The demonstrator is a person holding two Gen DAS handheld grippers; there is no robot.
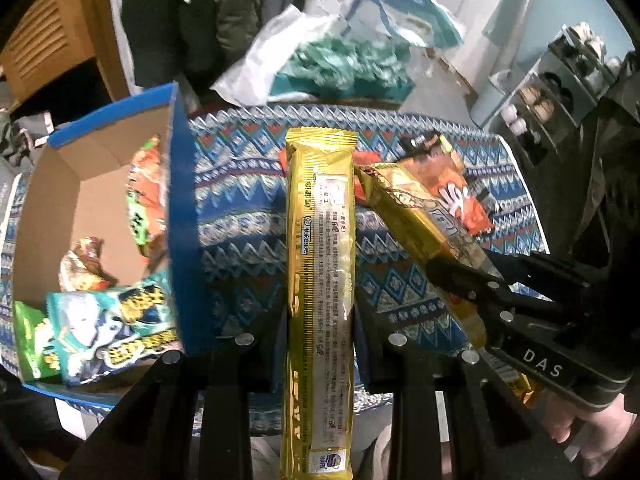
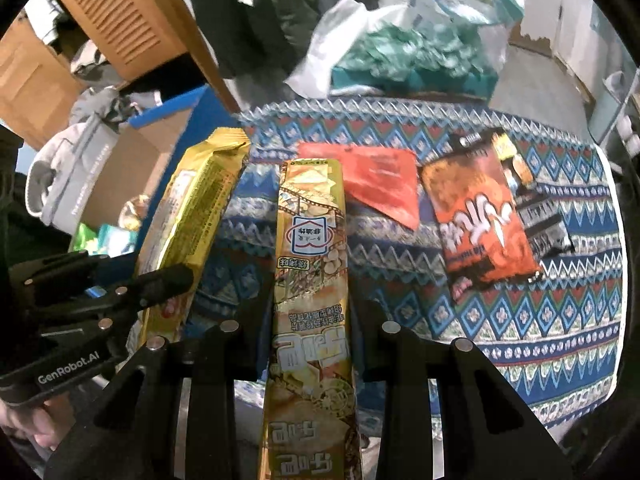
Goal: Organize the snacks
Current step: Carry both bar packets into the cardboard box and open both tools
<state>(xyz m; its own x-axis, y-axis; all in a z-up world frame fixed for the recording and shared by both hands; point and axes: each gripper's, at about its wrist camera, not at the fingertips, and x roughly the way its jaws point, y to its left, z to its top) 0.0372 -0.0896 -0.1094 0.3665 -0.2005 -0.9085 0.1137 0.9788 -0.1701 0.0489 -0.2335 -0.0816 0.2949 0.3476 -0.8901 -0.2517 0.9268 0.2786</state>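
My left gripper (image 1: 320, 340) is shut on a long gold snack packet (image 1: 320, 220), printed back side up, held above the patterned table. My right gripper (image 2: 310, 328) is shut on a second long gold packet (image 2: 310, 240) with pictures on its front. Each view shows the other tool: the right gripper (image 1: 460, 280) with its gold packet (image 1: 412, 208) at the right, the left gripper (image 2: 168, 280) with its packet (image 2: 192, 200) at the left. A blue-rimmed cardboard box (image 1: 180, 200) stands at the left with several snack bags (image 1: 104, 320) inside.
On the patterned tablecloth (image 2: 520, 320) lie a red packet (image 2: 380, 184), an orange packet (image 2: 476, 216) and a black packet (image 2: 544, 220). A white and teal plastic bag (image 1: 348, 64) sits beyond the table's far edge. A person's hand (image 1: 580, 432) holds the right tool.
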